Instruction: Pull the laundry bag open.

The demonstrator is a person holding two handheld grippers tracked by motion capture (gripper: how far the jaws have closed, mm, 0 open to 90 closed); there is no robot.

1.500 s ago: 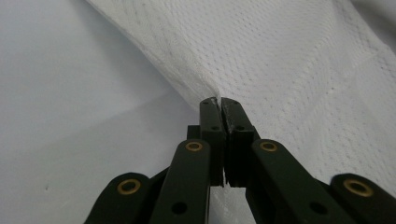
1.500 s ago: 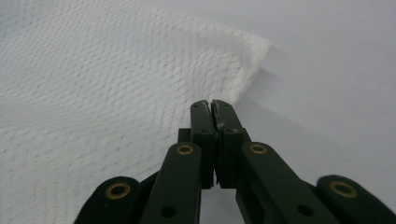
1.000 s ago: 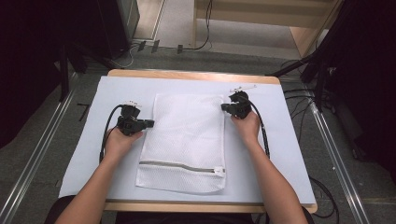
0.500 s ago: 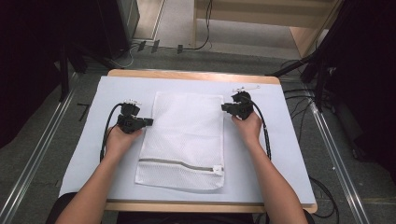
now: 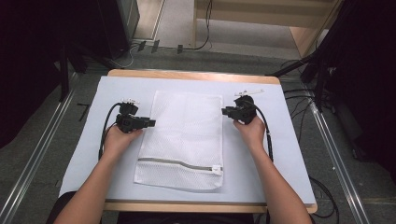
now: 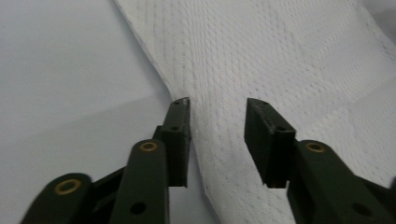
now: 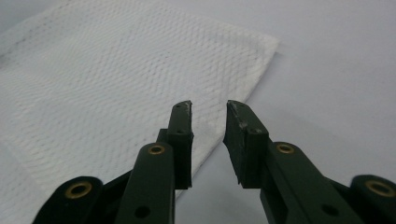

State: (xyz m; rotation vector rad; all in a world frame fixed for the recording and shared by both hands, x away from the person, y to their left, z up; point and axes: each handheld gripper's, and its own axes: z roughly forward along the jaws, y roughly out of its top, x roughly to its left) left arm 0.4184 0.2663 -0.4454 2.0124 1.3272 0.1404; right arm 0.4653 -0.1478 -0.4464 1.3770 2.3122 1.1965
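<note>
A white mesh laundry bag point(image 5: 184, 133) lies flat on the table, its grey zipper point(image 5: 180, 164) running across the end nearest me. My left gripper point(image 5: 152, 123) is at the bag's left edge. Its jaws stand open over the mesh point(image 6: 280, 56), with nothing between them point(image 6: 217, 105). My right gripper point(image 5: 224, 112) is at the bag's right edge, close to the far right corner point(image 7: 261, 44). Its jaws are open by a narrower gap and straddle the edge of the mesh point(image 7: 208, 106) without pinching it.
A pale sheet point(image 5: 280, 154) covers the wooden table point(image 5: 187, 74). Black cables point(image 5: 105, 135) trail from both grippers. Metal rails point(image 5: 37, 158) run along both sides of the table, and more cables lie on the floor at the right point(image 5: 322, 186).
The bag's far end looks slightly narrower and straighter than a second ago. My right gripper has drifted a little toward me; the left has barely moved.
</note>
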